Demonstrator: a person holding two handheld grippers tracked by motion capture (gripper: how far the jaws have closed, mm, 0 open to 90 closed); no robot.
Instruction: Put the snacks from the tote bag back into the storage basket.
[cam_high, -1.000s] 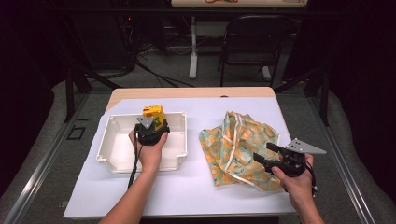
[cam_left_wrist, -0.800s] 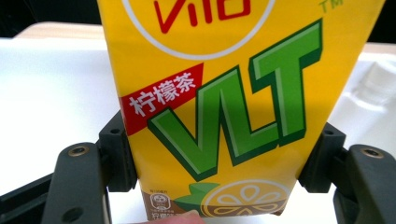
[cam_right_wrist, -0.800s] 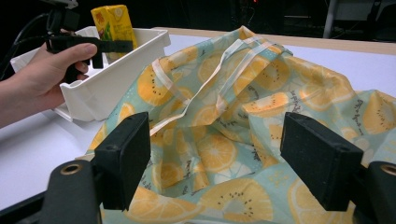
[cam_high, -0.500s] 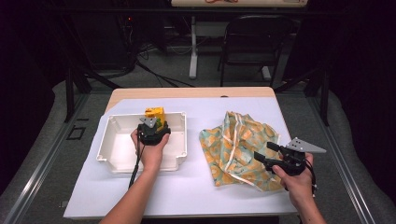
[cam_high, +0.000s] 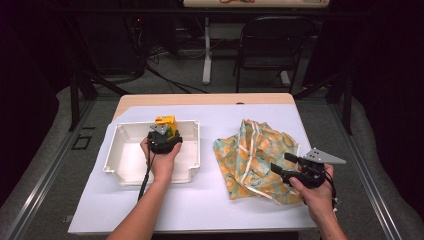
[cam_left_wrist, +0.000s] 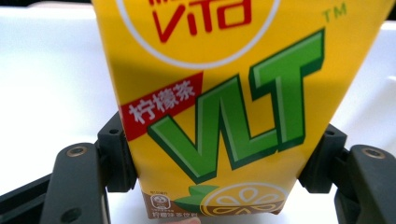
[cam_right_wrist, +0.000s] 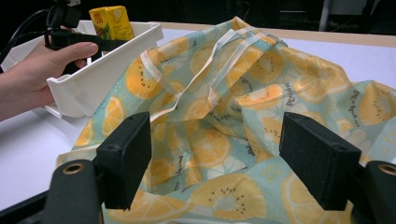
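High view: left gripper (cam_high: 164, 131) over tray (cam_high: 116, 159)

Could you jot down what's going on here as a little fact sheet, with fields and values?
Left gripper: shut on the yellow drink carton, inside the white tray
Right gripper: open, jaws apart over the fruit-print cloth bag
Cloth bag: crumpled on the white table sheet, right of the tray

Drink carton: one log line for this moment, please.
left gripper: shut on drink carton in white tray | right gripper: open over fruit-print bag
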